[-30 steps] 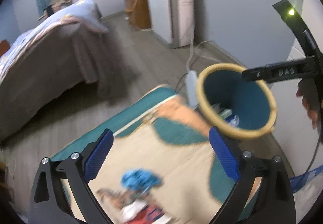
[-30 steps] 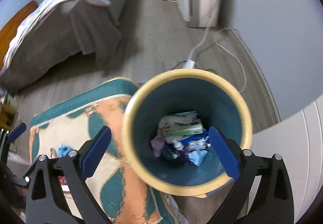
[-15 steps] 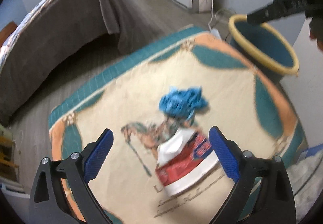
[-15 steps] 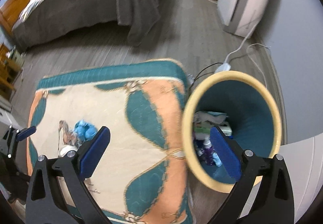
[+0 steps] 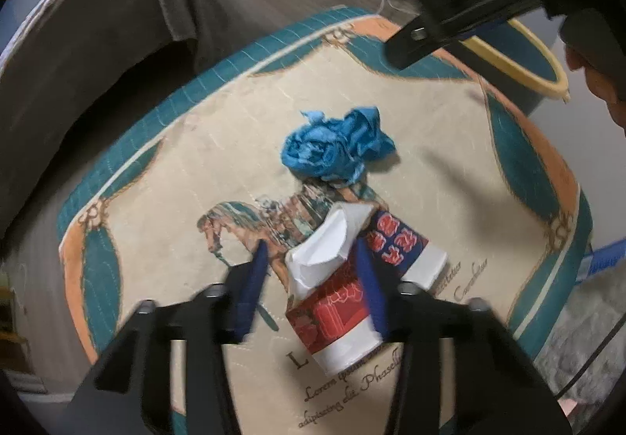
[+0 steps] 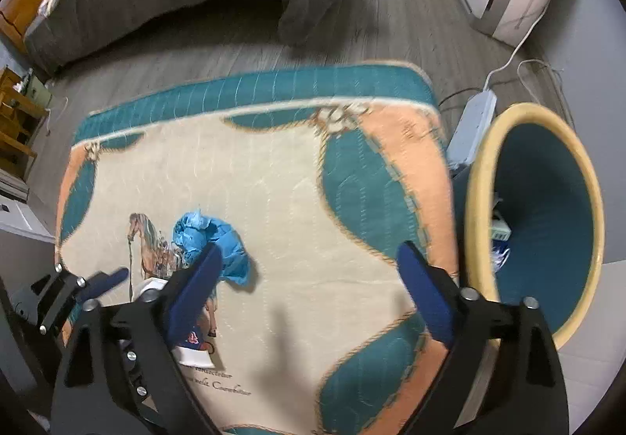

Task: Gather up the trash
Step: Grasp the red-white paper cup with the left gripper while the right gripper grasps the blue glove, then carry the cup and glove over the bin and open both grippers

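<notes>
Closing left gripper (image 5: 311,280) jaws around one carton (image 5: 344,302), right gripper (image 6: 309,278) jaws wide, closing, empty, one blue wad (image 5: 336,147).

Left gripper (image 5: 311,278) is pointing steeply down with jaws closing; its right pad is lying against the side of the white-and-red carton (image 5: 344,290) between them, while the left pad is standing apart with a gap showing. Right gripper (image 6: 309,294) is also pointing steeply down, jaws wide but closing, nothing between them. In the left wrist view, the right gripper's black body is crossing the top right, and part of the person's hand (image 5: 596,82) is showing at the right edge behind it.
</notes>
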### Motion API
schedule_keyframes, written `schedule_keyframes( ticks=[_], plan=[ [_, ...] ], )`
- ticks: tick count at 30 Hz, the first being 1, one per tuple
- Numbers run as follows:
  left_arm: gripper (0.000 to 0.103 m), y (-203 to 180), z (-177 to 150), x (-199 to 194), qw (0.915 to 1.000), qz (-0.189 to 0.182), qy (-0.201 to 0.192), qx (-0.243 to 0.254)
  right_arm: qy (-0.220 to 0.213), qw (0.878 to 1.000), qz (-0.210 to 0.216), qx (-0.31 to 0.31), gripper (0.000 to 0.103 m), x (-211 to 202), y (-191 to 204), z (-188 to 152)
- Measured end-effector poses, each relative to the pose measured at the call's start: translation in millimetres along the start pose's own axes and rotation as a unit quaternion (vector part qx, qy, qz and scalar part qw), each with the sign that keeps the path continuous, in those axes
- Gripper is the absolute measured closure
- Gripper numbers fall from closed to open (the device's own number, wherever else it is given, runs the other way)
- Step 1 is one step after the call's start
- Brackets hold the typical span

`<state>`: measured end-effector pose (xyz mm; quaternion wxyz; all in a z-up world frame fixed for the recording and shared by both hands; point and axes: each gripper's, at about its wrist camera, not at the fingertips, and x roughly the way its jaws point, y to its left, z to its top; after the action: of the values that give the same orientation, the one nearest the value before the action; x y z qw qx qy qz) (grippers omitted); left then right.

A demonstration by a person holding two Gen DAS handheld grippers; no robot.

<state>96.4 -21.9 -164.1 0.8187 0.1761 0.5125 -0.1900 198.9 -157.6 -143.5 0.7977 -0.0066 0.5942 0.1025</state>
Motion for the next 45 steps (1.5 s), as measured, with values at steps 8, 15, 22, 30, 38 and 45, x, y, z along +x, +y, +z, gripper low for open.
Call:
schedule_keyframes(
  ticks=[8, 15, 22, 30, 38, 45],
  plan=[
    [0.089, 17, -9, -6, 1.0, -0.001, -0.002, 0.0, 0.042, 0.999, 0.027, 0.006, 0.045, 29, 23, 4],
    [0.09, 27, -17, -12, 1.0, 0.002, -0.005, -0.006, 0.068, 0.997, 0.045, -0.017, 0.085, 45, 47, 3],
    [0.09, 25, -14, -24, 0.9997, -0.003, -0.023, -0.008, 0.045, 0.998, 0.036, -0.025, 0.087, 27, 40, 3],
    [0.09, 8, 6, -33, 0.9989, -0.008, -0.046, -0.005, 0.0, 0.999, 0.035, 0.019, 0.087, -16, -21, 1],
    [0.09, -18, 40, -39, 0.9974, -0.021, -0.069, 0.002, -0.057, 0.997, 0.033, 0.041, 0.087, -61, -68, -1],
    [0.09, -50, 70, -47, 0.9952, -0.037, -0.09, 0.013, -0.089, 0.993, -0.005, 0.083, 0.087, -82, -134, -4]
  ],
)
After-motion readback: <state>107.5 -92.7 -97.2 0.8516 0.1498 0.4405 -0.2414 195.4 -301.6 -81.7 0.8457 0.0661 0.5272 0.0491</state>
